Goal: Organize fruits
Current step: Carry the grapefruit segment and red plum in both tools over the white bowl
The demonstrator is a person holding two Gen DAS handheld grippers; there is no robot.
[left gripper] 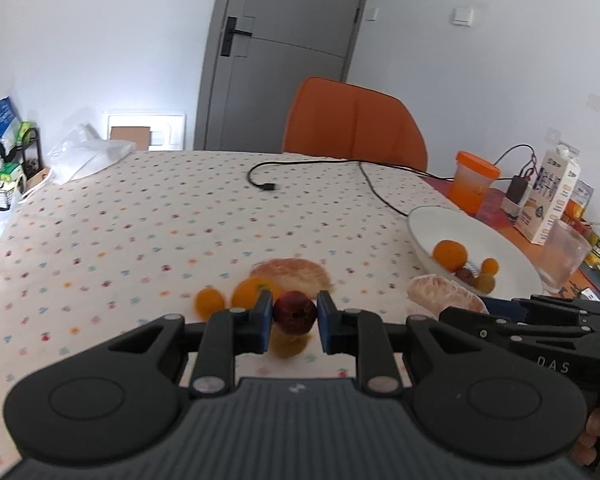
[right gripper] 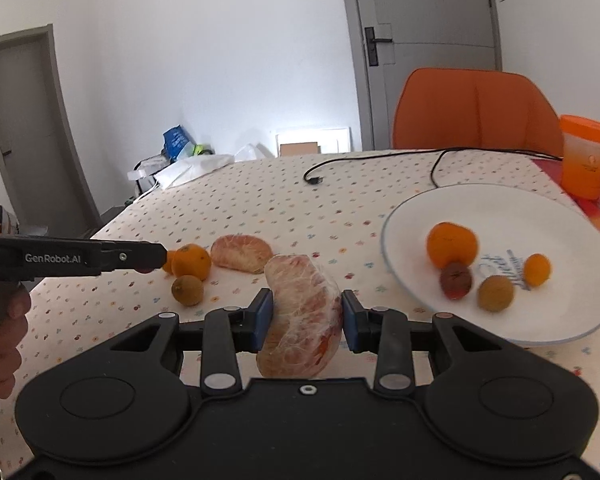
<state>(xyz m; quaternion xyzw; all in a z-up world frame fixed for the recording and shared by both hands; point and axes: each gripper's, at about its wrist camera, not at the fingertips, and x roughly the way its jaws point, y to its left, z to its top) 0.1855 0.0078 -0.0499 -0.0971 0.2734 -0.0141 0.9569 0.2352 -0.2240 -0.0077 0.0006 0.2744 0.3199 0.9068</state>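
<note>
**A:** What does each hand have?

**B:** The left gripper point(left gripper: 294, 316) is pinching a small dark red fruit point(left gripper: 295, 312) between its blue pads, lifted just clear of the cloth. The right gripper point(right gripper: 306, 316) is clamped on a peeled pomelo piece point(right gripper: 302, 312), which stands on end between the pads with its lower part hanging below them.

**A:** Where should they go?

**B:** Most likely to the white plate point(right gripper: 548, 208), at the right of the table. It holds an orange point(right gripper: 451, 245), a small orange fruit, a brownish round one and a dark red one, bunched near the middle.

**A:** What is left on the table?

**B:** A second pomelo piece point(right gripper: 242, 253), an orange point(right gripper: 191, 261), a small orange fruit partly hidden behind the left tool, and a brown fruit point(right gripper: 187, 290).

**A:** How to place these two well?

**B:** I would take the pomelo piece first, since the right hand is nearer the plate. Lower it onto bare plate near the front rim, away from the round fruit, which would probably roll if nudged. The piece looks soft, so avoid squeezing harder. Let go only once it rests. Then bring the red fruit across and set it down low, not dropped.
</note>
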